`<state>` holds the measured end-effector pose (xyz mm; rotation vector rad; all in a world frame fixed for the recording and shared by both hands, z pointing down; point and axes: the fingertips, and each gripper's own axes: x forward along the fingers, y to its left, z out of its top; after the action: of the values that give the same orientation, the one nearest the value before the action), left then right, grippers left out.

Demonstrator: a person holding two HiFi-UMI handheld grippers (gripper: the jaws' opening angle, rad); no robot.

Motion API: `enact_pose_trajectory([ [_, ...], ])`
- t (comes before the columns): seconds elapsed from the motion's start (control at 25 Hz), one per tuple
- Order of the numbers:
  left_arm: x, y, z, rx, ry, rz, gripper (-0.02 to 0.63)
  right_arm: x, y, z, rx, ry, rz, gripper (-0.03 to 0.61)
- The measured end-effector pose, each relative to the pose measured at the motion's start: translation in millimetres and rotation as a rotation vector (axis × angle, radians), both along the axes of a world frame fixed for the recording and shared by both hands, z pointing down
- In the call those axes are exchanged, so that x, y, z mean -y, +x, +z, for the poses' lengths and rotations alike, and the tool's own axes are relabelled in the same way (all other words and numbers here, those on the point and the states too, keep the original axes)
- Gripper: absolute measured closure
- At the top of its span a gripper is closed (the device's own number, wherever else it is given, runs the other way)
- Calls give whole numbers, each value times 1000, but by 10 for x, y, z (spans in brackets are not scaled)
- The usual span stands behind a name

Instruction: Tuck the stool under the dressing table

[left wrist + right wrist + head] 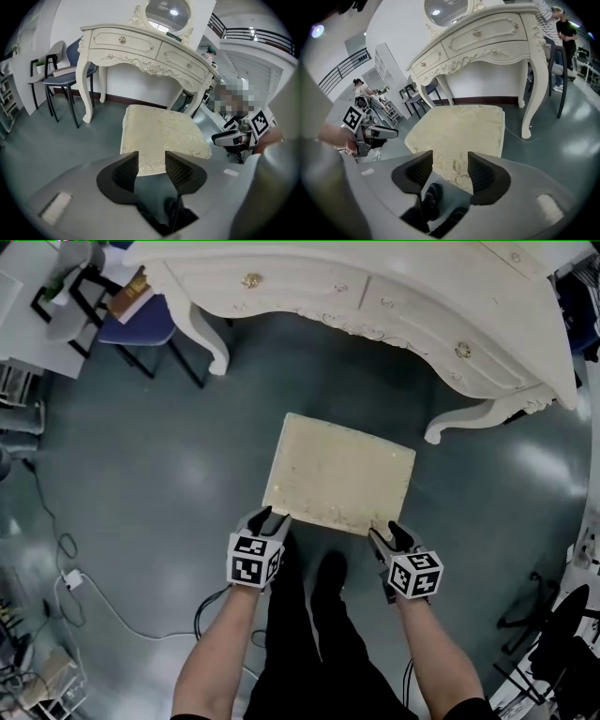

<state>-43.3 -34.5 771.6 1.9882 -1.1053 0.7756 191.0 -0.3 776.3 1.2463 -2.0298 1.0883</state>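
The stool point(337, 474), a rectangular seat with a cream patterned cushion, stands on the grey floor just in front of the white carved dressing table point(375, 287). My left gripper point(272, 515) is at the stool's near left corner, my right gripper point(389, 535) at its near right corner. In the left gripper view the jaws of my left gripper point(151, 166) stand open, with the seat's near edge point(152, 161) in the gap and no pad pressing on it. In the right gripper view my right gripper point(451, 168) is also open, with the cushion's edge point(457, 171) showing between its jaws.
A blue chair point(141, 324) with black legs stands left of the table, beside a white desk. Cables point(75, 577) lie on the floor at the left. A black chair base point(553, 615) is at the right. The table's curved legs point(214, 348) flank the gap under it.
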Motion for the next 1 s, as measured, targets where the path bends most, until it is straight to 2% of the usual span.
enact_pose_trajectory([
  [0.2,61,-112,241,35,-42,-22,345,-65,166,250,-47,-52,52,327],
  [0.48,29,-119,443,55,-87,14,302,-170,233,421,-69,-93,37,325],
  [1.0,48,-88,582,76,-112,51,308,-116,203,509,-115,-106,24,362],
])
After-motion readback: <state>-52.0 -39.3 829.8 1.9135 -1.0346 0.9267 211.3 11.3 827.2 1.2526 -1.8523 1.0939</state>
